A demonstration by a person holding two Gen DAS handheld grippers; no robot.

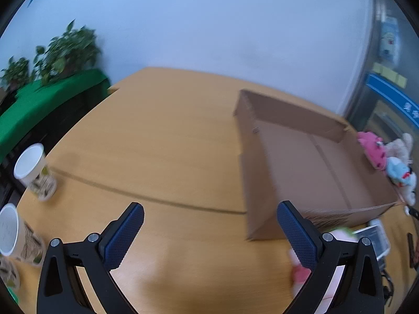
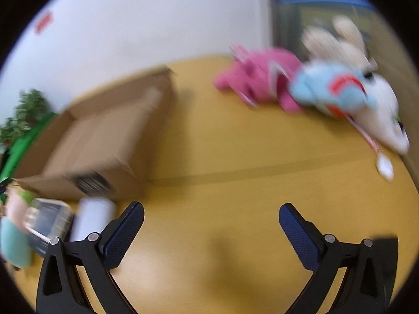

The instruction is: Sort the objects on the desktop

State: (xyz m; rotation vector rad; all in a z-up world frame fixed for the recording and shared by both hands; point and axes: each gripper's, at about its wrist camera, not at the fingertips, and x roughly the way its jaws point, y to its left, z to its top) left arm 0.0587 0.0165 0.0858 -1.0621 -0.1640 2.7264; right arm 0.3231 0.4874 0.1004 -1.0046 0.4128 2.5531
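Observation:
An open, empty cardboard box (image 1: 309, 162) lies on the wooden desk (image 1: 162, 141); it also shows at the left of the right wrist view (image 2: 99, 141). My left gripper (image 1: 209, 231) is open and empty above bare desk, left of the box. My right gripper (image 2: 210, 231) is open and empty above bare desk. A pink plush (image 2: 259, 78), a light blue plush (image 2: 332, 89), a beige plush (image 2: 337, 39) and a white plush (image 2: 385, 120) lie in a heap at the far right. Two patterned paper cups (image 1: 34, 170) (image 1: 15, 233) stand at the left.
A clear plastic case (image 2: 47, 219), a white cylinder (image 2: 91, 217) and a small figure (image 2: 15, 225) lie in front of the box. A green-covered table with plants (image 1: 52, 89) stands beyond the desk's left edge. The white wall (image 1: 209, 26) is behind the desk.

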